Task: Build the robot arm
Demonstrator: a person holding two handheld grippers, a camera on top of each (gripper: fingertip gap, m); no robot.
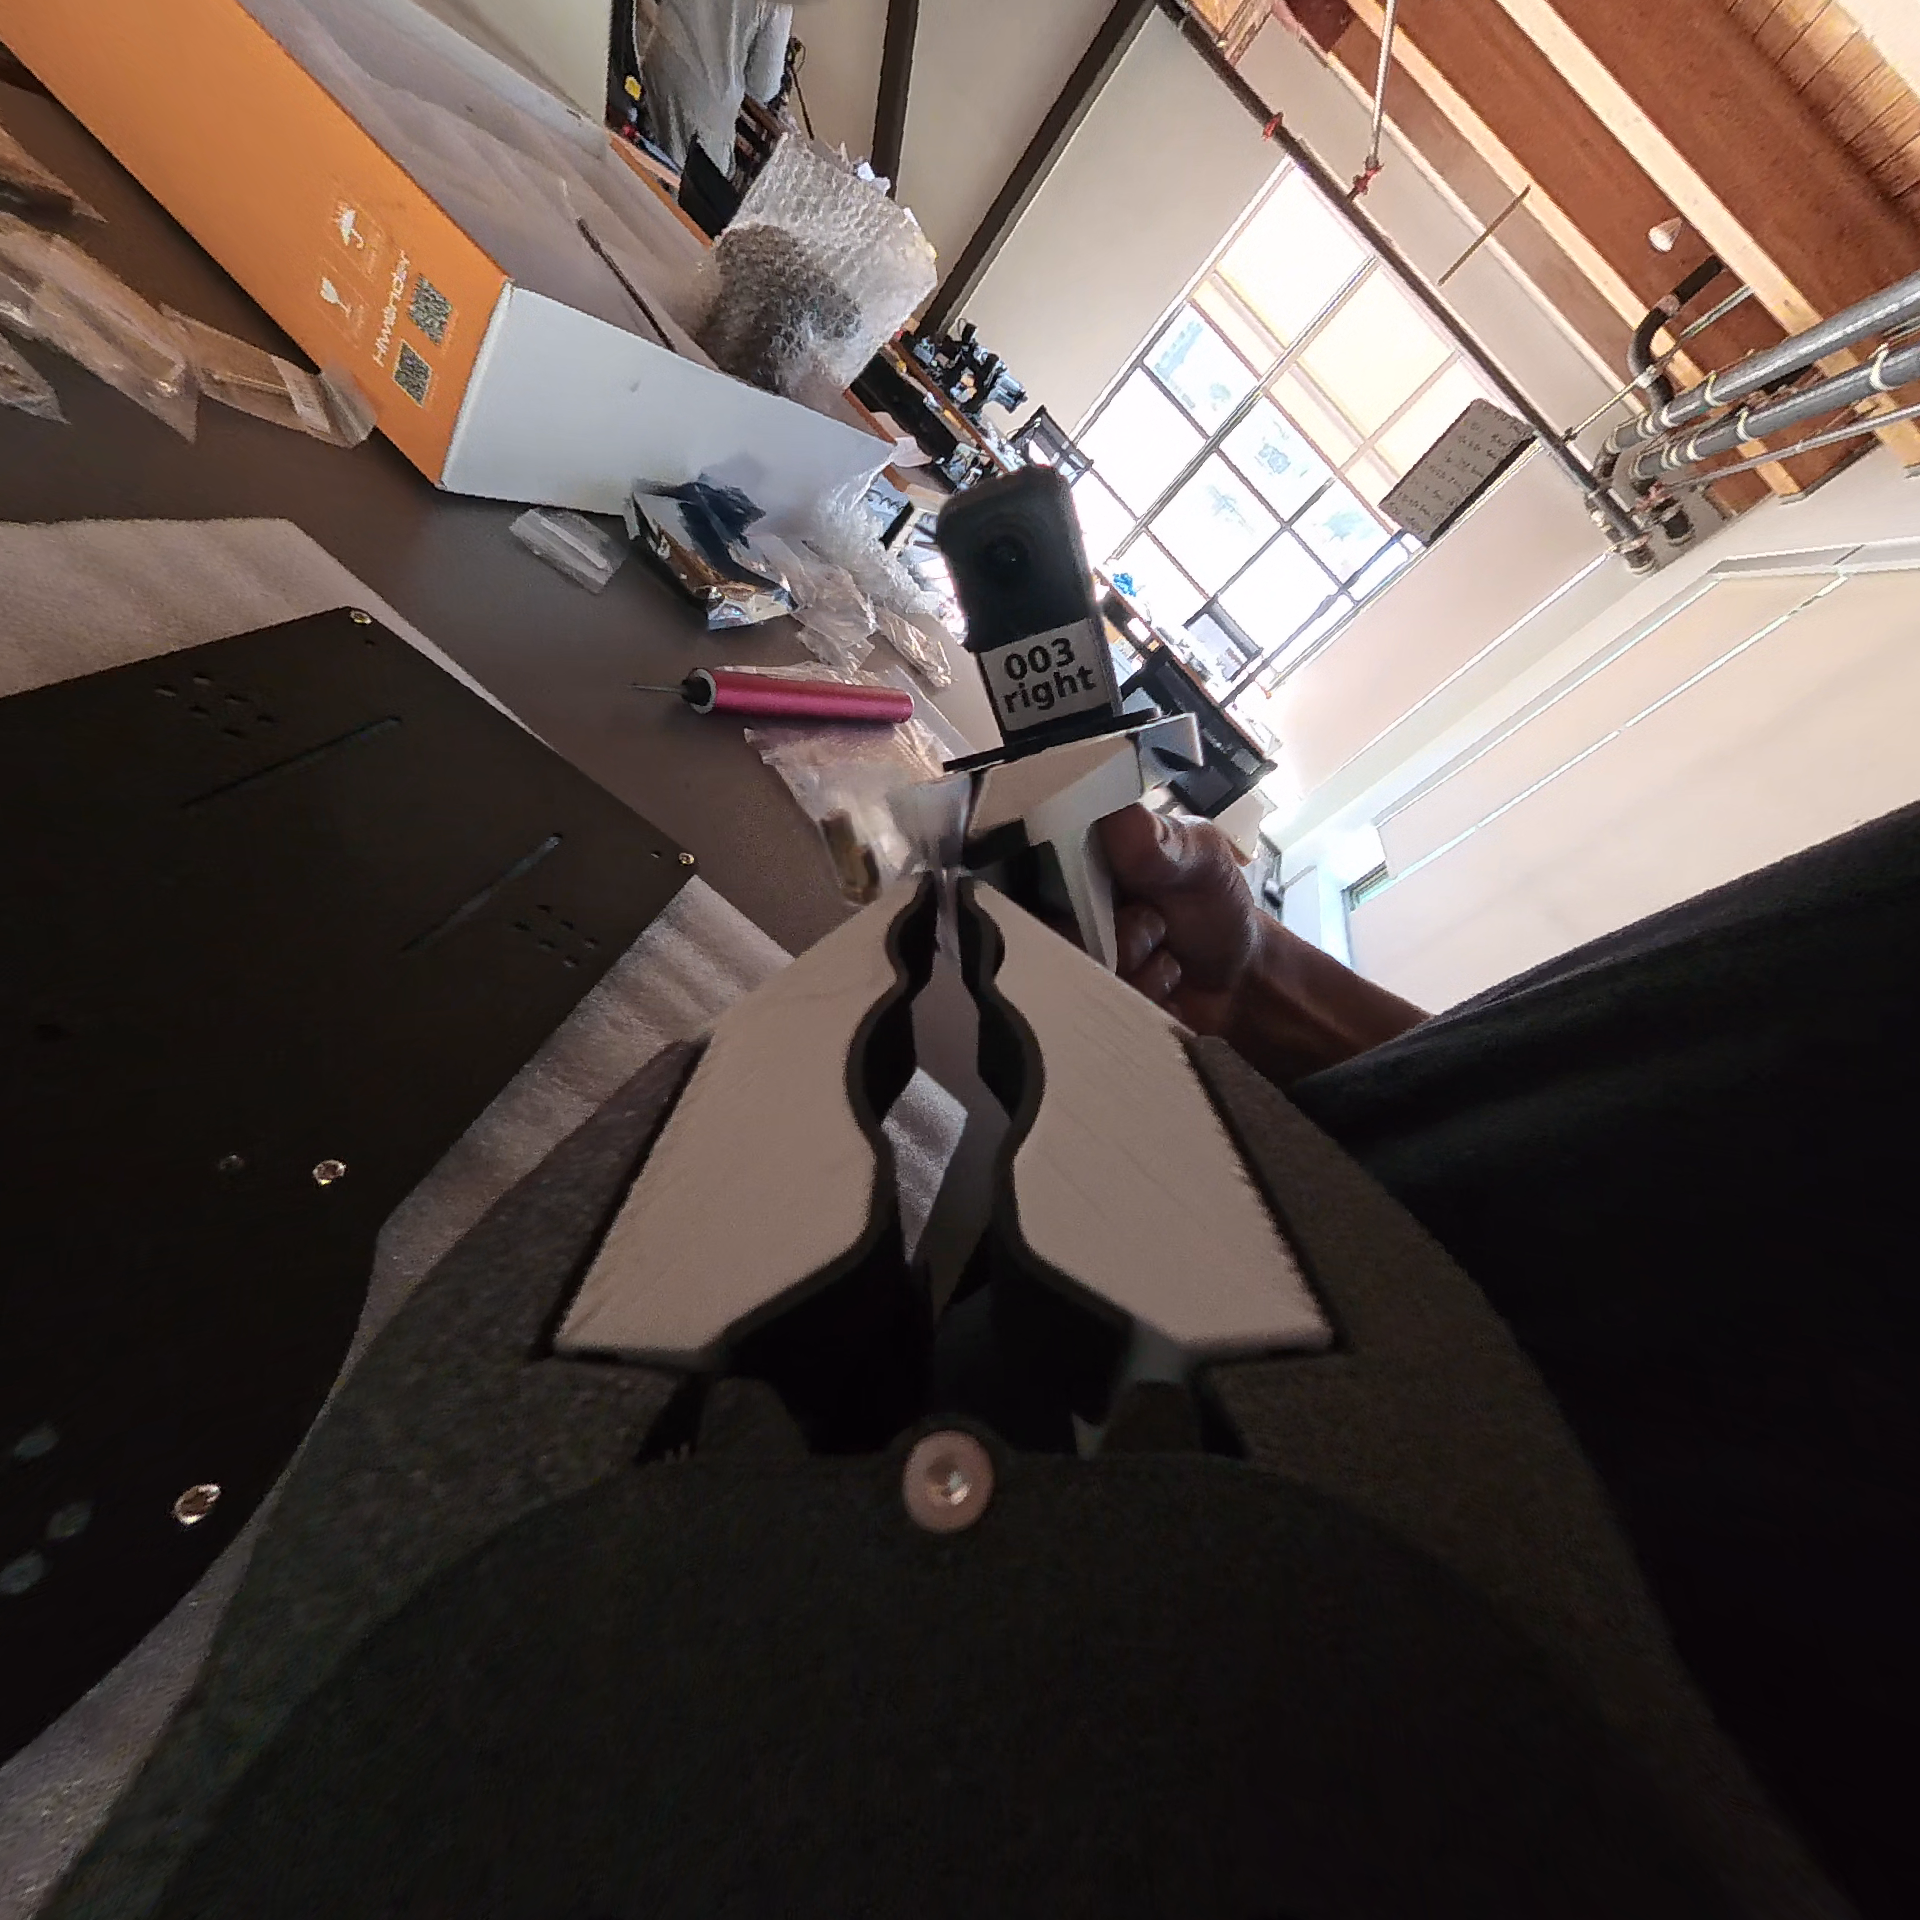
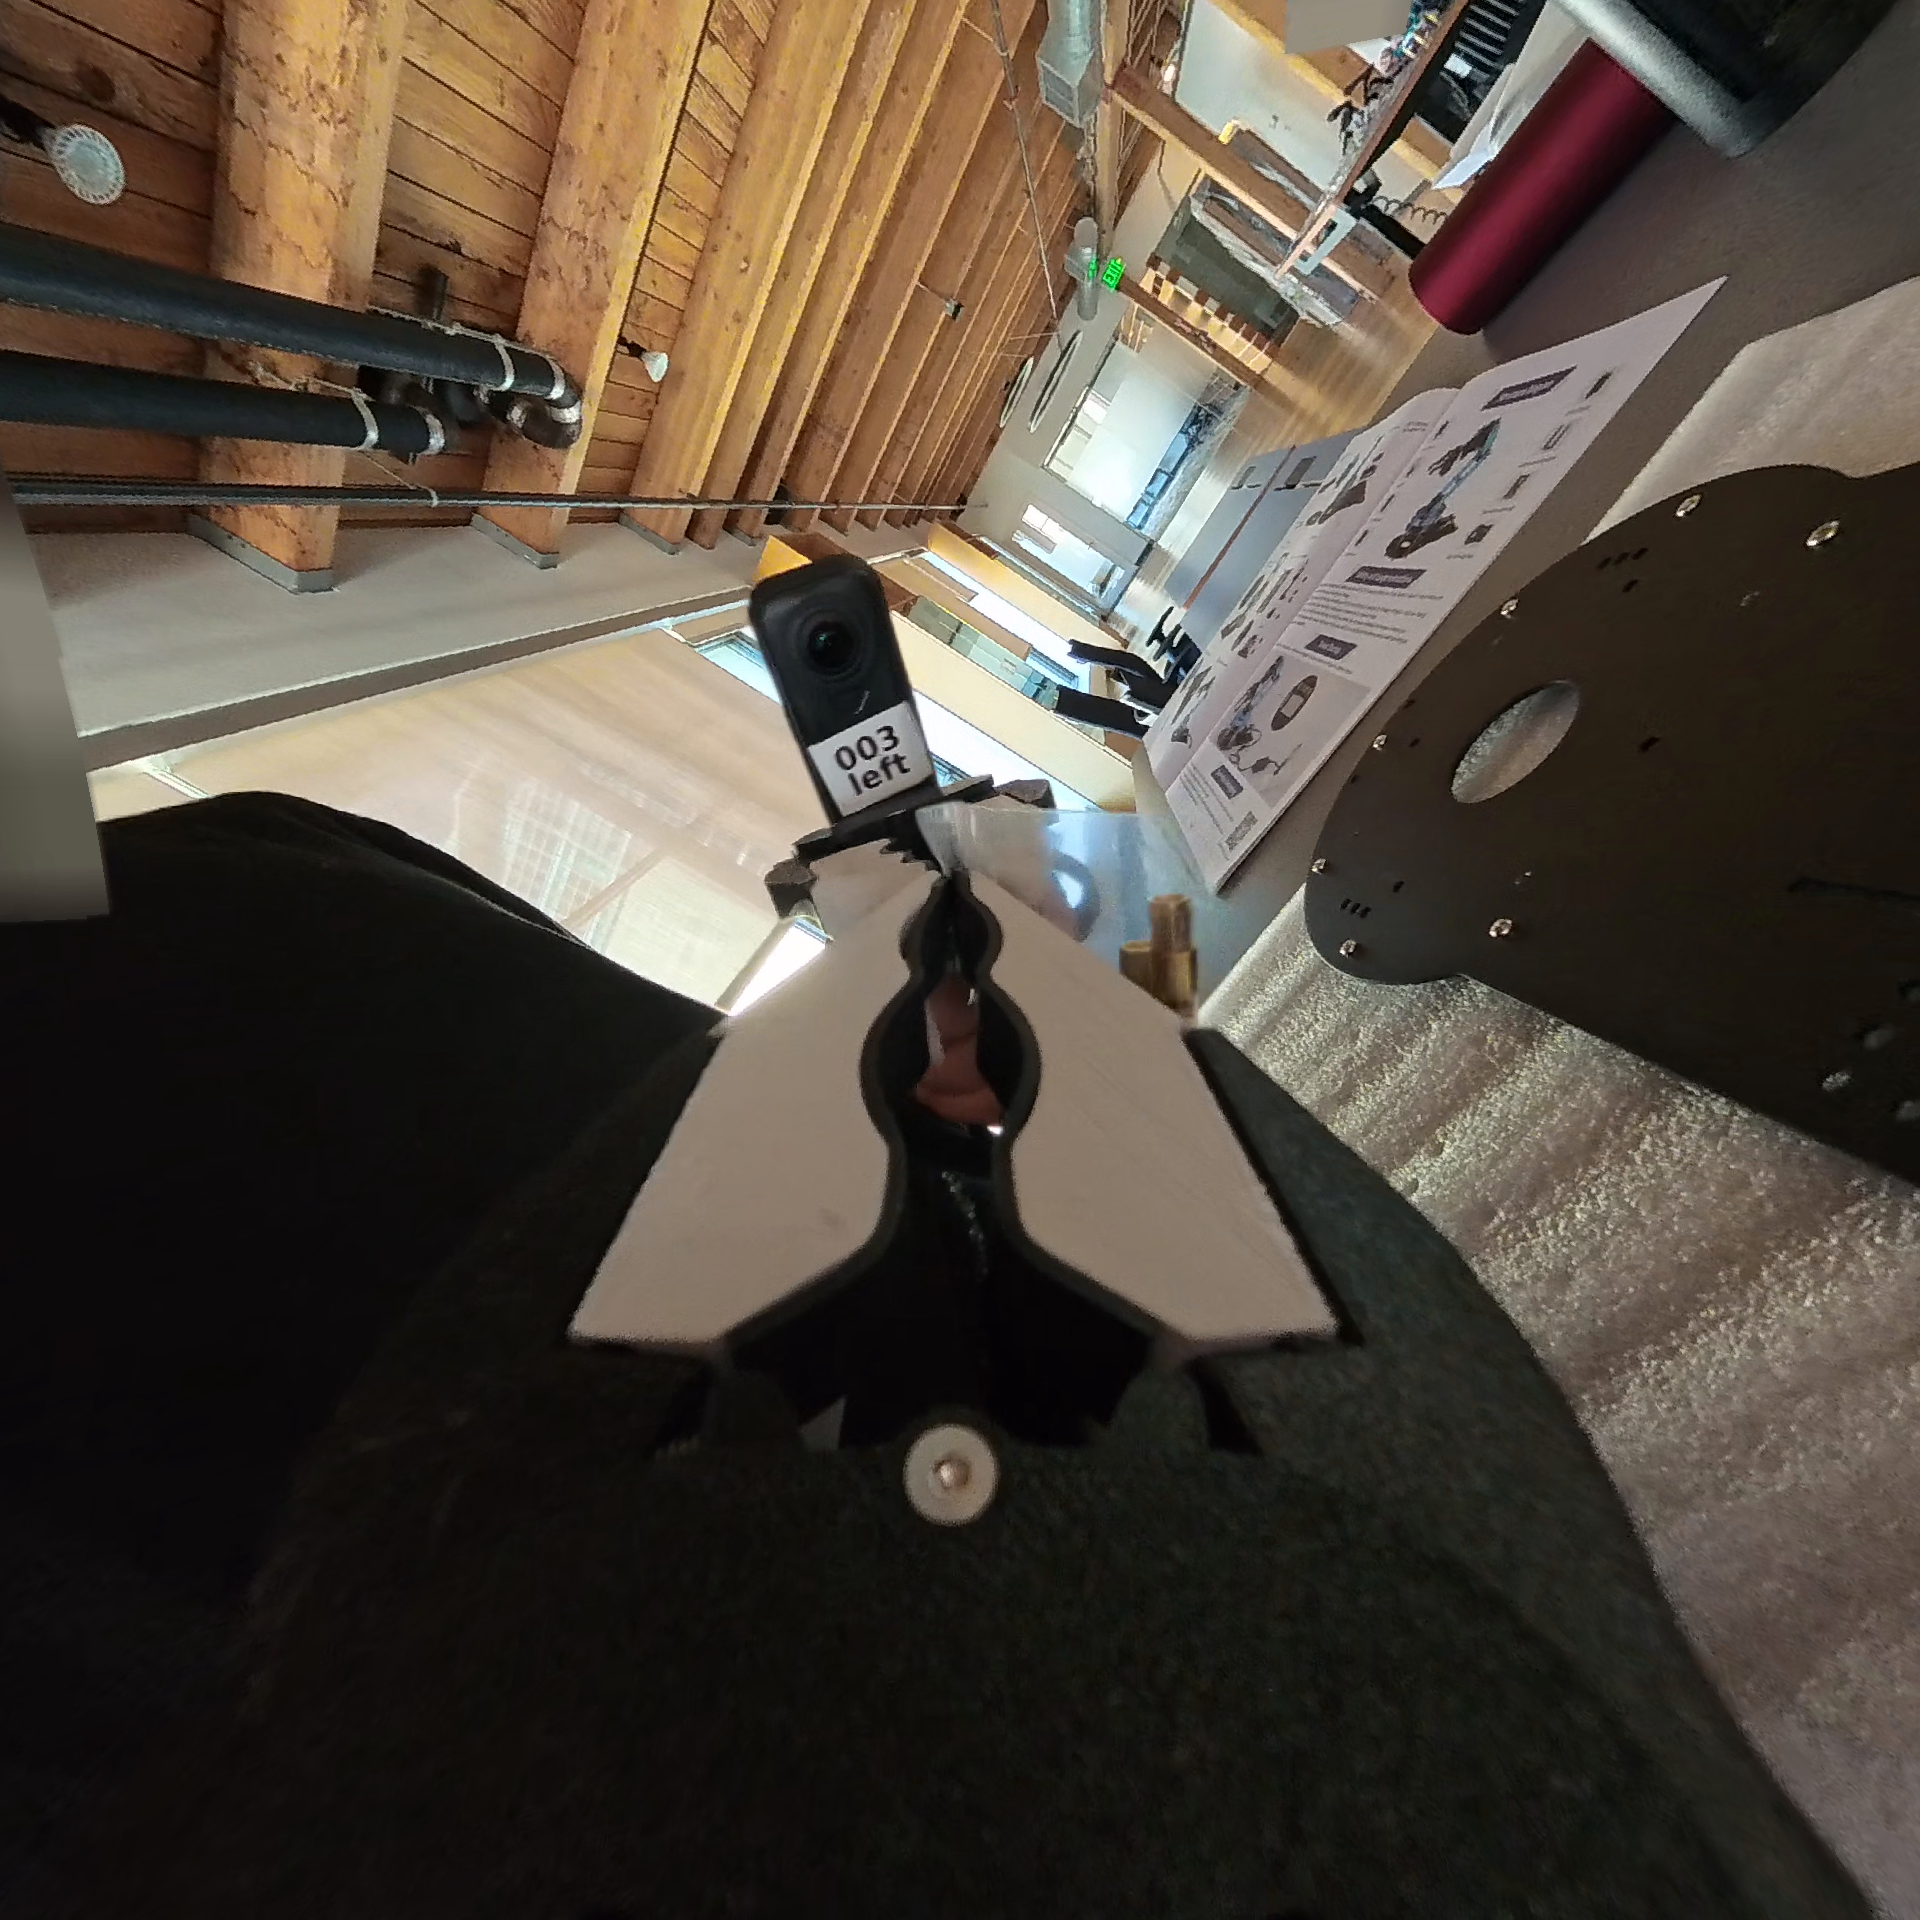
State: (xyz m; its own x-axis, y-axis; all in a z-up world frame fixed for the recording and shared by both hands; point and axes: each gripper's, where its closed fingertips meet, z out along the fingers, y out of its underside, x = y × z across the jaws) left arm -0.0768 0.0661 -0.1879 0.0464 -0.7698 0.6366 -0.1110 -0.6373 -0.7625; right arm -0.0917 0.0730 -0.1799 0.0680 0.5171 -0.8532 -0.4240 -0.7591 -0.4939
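Bag: clear plastic bag [image 1: 883,821] of brass parts [image 2: 1162,940], held between both tongs above the table [image 1: 644,644].
Left tongs [image 1: 940,883]: closed on bag.
Right tongs [image 2: 951,883]: closed on bag.
Nearby: black plate [image 2: 1662,831].

A dark table [image 1: 644,644] carries foam sheet [image 1: 665,966], orange box [image 1: 312,208], pink tube [image 1: 800,698].
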